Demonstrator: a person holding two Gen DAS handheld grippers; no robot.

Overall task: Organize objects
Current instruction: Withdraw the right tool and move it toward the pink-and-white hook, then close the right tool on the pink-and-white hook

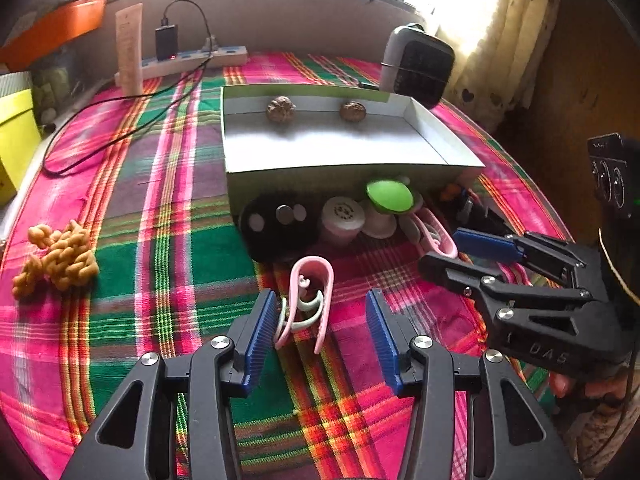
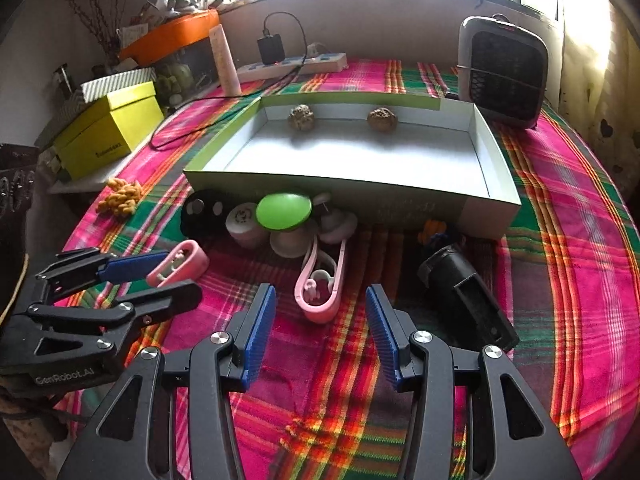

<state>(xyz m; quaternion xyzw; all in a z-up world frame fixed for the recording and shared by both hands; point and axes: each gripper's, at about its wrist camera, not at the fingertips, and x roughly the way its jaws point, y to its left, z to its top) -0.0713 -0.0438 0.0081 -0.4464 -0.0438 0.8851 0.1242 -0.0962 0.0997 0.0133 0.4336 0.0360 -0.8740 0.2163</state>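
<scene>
- Pink clip point(image 1: 308, 300) is seen lying on the plaid cloth point(image 1: 168, 208) of the bench, between the spread fingers of the left gripper point(image 1: 322, 332); its left side lies just beside the left blue pad, and whether it is touched cannot be told. The right pad stands apart from it.
- A second pink clip point(image 2: 320, 284) is seen just ahead of the right gripper point(image 2: 320, 330), whose fingers are spread with nothing between them.
- A shallow white box point(image 1: 332, 160) with a green outer wall is placed farther back on the cloth. Two brown knobbly balls point(image 1: 281, 109) are seen inside it, against its far wall.
- In front of the box's near wall a cluster of small things is gathered: a black oval piece point(image 1: 280, 228) with round silver spots, a white round cap point(image 1: 343, 216), and a green dome-shaped lid point(image 1: 390, 196) resting on white cup-like pieces.
- A black rectangular device point(image 2: 468, 300) is laid to the right of the second clip.
- A tan knotted lump point(image 1: 60, 260) is seen well apart, at the left of the cloth.
- At the back, a power strip point(image 1: 192, 60) with a black charger, an upright tube point(image 1: 130, 48) and a small fan heater point(image 1: 420, 64) are set near the wall.
</scene>
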